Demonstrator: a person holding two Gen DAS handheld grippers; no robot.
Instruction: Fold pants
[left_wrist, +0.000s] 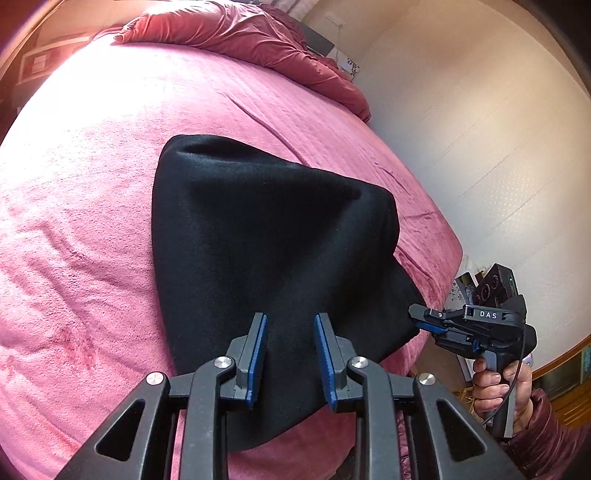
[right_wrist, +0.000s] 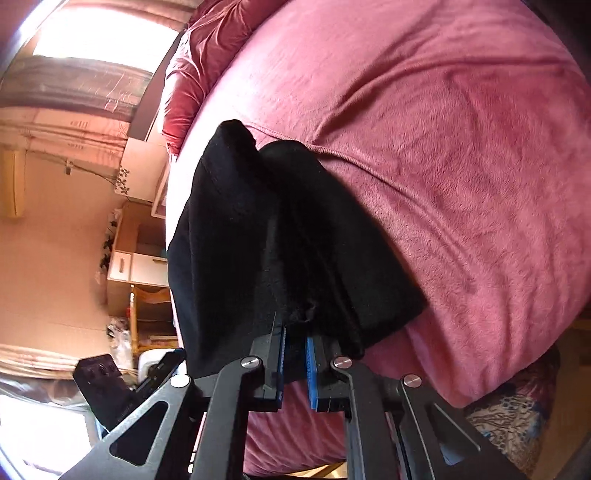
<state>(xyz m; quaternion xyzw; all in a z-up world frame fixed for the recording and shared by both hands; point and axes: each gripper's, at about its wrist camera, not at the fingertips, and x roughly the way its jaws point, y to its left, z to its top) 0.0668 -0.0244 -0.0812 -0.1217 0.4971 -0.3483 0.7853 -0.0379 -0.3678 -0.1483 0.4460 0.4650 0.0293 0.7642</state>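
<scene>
The pants (left_wrist: 258, 240) are a matt black cloth, dense and slightly fuzzy, and the blanket (left_wrist: 92, 184) under them is a plush pink fleece with a soft nap that catches the light, while the bunched duvet (left_wrist: 258, 33) at the far end is a darker red cloth with a velvety sheen. The left gripper (left_wrist: 290, 363) and right gripper (right_wrist: 294, 369) are matt black plastic with bright polished metal pivot pins and ribbed blue rubbery pads (left_wrist: 258, 358). The cabinet (right_wrist: 136, 258) by the wall looks like pale, smooth wood with white fronts.
</scene>
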